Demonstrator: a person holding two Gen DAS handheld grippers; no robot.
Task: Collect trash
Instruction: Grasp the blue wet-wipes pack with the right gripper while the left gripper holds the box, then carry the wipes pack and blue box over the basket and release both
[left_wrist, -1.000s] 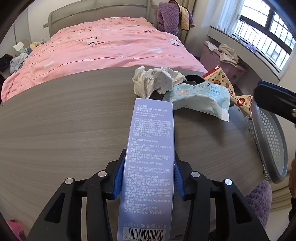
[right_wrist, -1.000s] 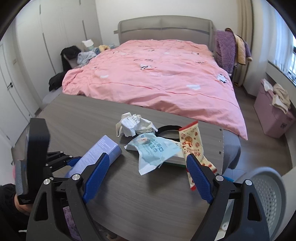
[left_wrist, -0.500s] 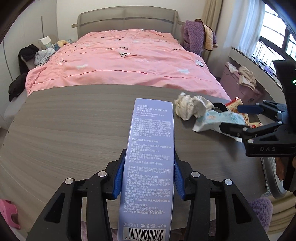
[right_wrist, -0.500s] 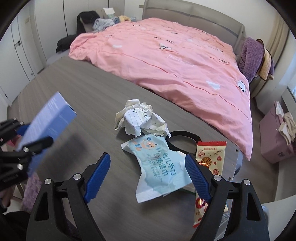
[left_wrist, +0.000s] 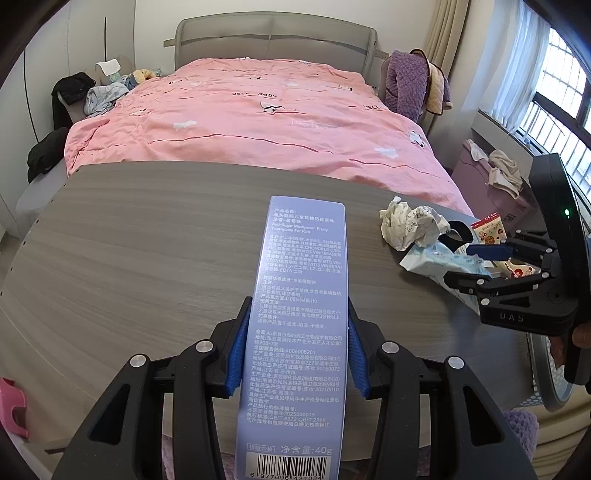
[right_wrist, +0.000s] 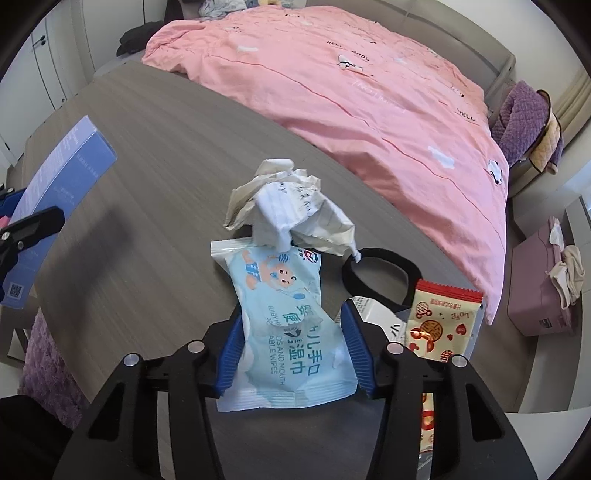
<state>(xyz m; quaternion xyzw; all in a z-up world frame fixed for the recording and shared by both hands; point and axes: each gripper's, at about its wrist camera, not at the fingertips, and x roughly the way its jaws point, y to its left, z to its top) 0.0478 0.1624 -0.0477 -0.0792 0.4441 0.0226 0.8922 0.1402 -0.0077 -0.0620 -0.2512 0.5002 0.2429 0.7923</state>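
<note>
My left gripper is shut on a tall lavender toothpaste box, held above the grey wooden table; the box also shows at the left of the right wrist view. My right gripper points down at the table's right end. Its jaws are closing, and the blue pads press the sides of a light-blue wet wipes pack. Against the pack's far end lies crumpled white paper. A red-and-cream snack packet lies to its right.
A black ring and a white carton lie behind the pack. A grey perforated basket stands off the table's right edge. A pink bed runs along the far side. A purple cushion sits below the near edge.
My right gripper came down over the wipes pack and narrowed its jaws onto it. The left gripper swung left with the box, so the trash pile now sits further right in its view.
</note>
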